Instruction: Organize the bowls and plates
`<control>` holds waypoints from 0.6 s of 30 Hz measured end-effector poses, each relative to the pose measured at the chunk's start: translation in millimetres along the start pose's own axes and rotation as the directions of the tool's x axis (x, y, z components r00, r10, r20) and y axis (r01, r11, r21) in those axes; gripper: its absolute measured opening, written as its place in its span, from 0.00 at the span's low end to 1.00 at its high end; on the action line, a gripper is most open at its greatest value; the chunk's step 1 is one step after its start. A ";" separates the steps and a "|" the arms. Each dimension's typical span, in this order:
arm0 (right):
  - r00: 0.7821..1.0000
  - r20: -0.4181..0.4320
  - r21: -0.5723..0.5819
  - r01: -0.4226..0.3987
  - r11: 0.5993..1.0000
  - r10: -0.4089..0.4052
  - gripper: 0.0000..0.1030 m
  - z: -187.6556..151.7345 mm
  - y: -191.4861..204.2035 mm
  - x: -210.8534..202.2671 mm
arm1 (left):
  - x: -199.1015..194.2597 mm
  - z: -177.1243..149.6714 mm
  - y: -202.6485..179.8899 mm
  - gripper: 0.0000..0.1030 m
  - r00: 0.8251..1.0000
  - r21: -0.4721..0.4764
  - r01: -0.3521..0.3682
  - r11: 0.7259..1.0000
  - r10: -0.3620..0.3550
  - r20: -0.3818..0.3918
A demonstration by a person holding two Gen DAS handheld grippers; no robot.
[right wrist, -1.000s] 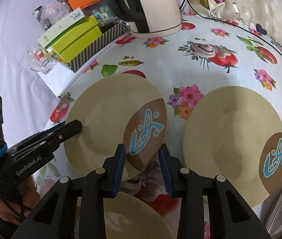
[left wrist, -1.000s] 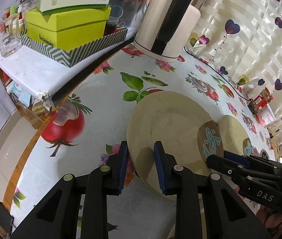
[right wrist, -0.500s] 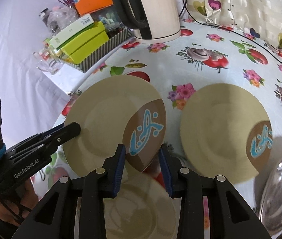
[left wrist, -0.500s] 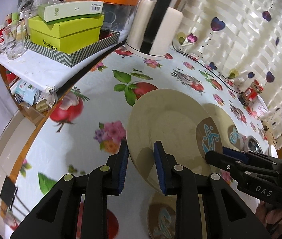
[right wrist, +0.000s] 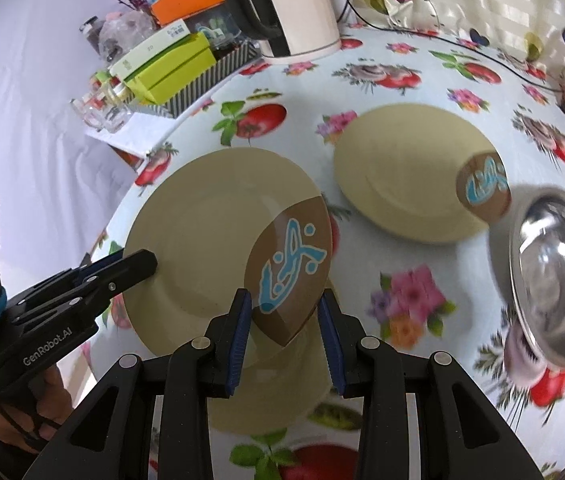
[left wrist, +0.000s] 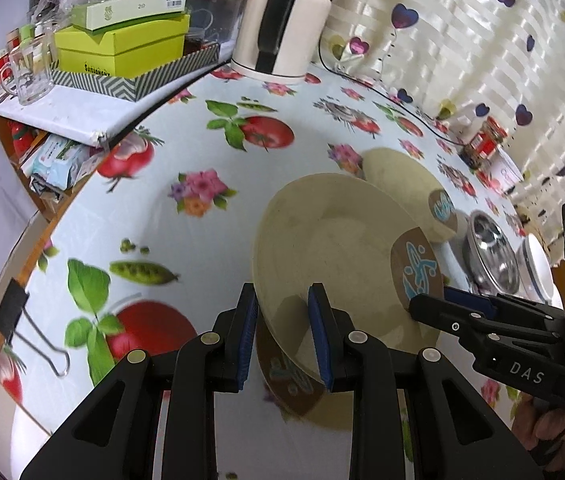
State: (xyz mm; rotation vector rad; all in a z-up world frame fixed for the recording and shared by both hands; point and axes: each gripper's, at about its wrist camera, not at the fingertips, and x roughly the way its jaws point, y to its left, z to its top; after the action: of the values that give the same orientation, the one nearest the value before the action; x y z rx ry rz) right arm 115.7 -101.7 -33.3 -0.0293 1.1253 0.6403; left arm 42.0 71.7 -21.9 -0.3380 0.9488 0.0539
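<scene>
Right wrist view: a beige plate (right wrist: 210, 236) hangs tilted over the fruit-print worktop (right wrist: 402, 64), its rims gripped by the fingers of both the right gripper (right wrist: 282, 320) and left gripper (left wrist: 282, 316), above a second plate (right wrist: 274, 396). Since a second ago it has travelled from beside the kettle (right wrist: 298, 4) toward a steel bowl (right wrist: 558, 276), now in sight.

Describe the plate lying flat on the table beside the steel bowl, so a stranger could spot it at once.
Start at the white kettle at the back of the fruit-print tablecloth. In front of it a beige plate lies flat, next to the steel bowl. Unlike its lookalike, no gripper holds it.
</scene>
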 end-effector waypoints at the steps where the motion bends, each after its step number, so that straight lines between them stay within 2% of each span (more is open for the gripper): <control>1: 1.000 -0.002 0.002 0.001 1.000 -0.001 0.33 -2.8 -0.7 -0.9 | -0.7 -2.7 -1.3 0.26 1.000 0.003 0.000 1.000 0.000 -0.002; 11: 0.999 -0.033 0.010 0.014 1.000 -0.014 0.33 -30.4 -5.3 -3.6 | -0.6 -26.8 -8.1 0.26 0.999 0.017 0.001 1.000 0.000 -0.035; 18: 0.998 -0.048 0.003 0.027 1.000 -0.027 0.33 -35.4 -4.7 -0.2 | 2.4 -32.1 -7.0 0.27 0.999 0.012 -0.002 1.000 0.002 -0.043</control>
State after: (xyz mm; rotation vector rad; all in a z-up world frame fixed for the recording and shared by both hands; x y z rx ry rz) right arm 88.7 -117.5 -50.4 -0.0571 1.1709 0.6157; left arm 19.5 55.0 -39.2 -0.3279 0.9916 0.0427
